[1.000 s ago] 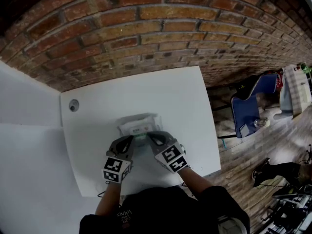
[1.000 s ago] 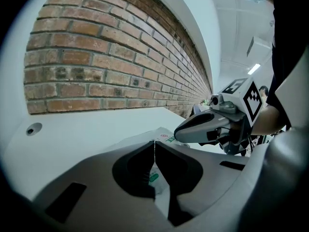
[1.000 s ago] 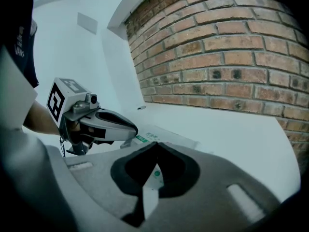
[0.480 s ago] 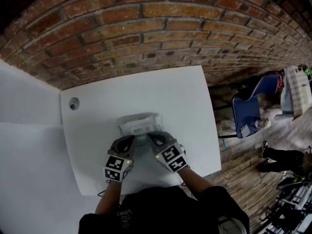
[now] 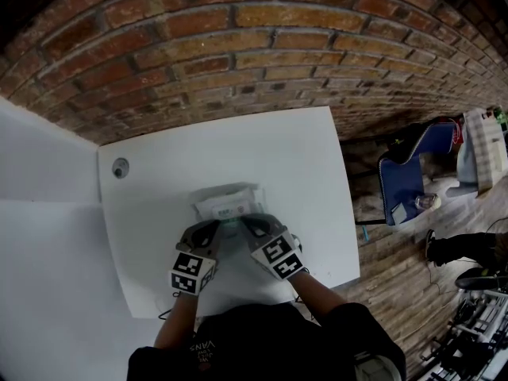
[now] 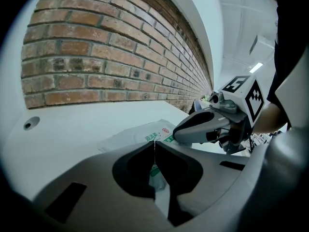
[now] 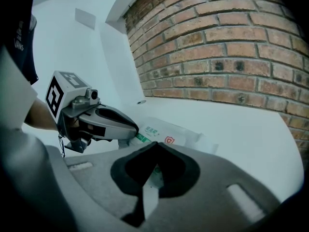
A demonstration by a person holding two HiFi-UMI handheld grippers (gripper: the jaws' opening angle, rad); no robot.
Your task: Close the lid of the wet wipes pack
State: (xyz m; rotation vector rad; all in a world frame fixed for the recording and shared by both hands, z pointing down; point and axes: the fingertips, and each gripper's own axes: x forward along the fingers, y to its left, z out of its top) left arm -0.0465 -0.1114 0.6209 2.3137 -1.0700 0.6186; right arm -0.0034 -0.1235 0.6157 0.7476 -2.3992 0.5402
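Wet wipes pack (image 5: 228,204) lies flat on the white surface (image 5: 151,236), roughly mid-surface, in front of the brick wall (image 5: 238,46). Left claw (image 5: 213,228) and right claw (image 5: 243,224) both bear on the pack's near end, tips just beside each other. Each claw's jaws are brought together, tips meeting, nothing visibly pinched. The claws cover the lid, so I cannot tell if it is seated. Judgement: closing press in hand, late stage. Left to do: release and check.
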